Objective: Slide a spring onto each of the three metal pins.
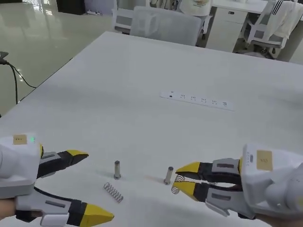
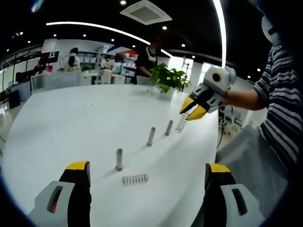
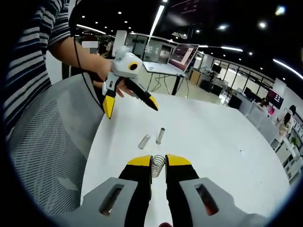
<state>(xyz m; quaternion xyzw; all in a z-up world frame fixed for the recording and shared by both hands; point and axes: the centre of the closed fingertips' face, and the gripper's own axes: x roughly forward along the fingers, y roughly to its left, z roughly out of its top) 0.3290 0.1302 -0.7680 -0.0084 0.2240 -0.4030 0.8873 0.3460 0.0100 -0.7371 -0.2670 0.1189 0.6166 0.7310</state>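
Two short metal pins (image 1: 117, 169) (image 1: 168, 175) stand upright on the white table (image 1: 142, 94) in the head view. The left gripper view shows three pins in a row (image 2: 119, 159) (image 2: 150, 136) (image 2: 168, 127). A loose spring (image 1: 113, 191) (image 2: 135, 178) lies flat close to the nearest pin. My right gripper (image 1: 179, 178) (image 3: 158, 160) is shut on a second spring (image 1: 175, 189) (image 3: 158, 166), right beside the pin at the right. My left gripper (image 1: 90, 185) (image 2: 147, 166) stands wide open and empty, left of the pins and the loose spring.
A white power strip (image 1: 196, 100) lies flat in the table's middle. Grey chairs (image 1: 165, 23) stand at the far edge, and a mesh chair (image 3: 47, 142) at the near side. A potted plant (image 2: 168, 78) stands at the table's end.
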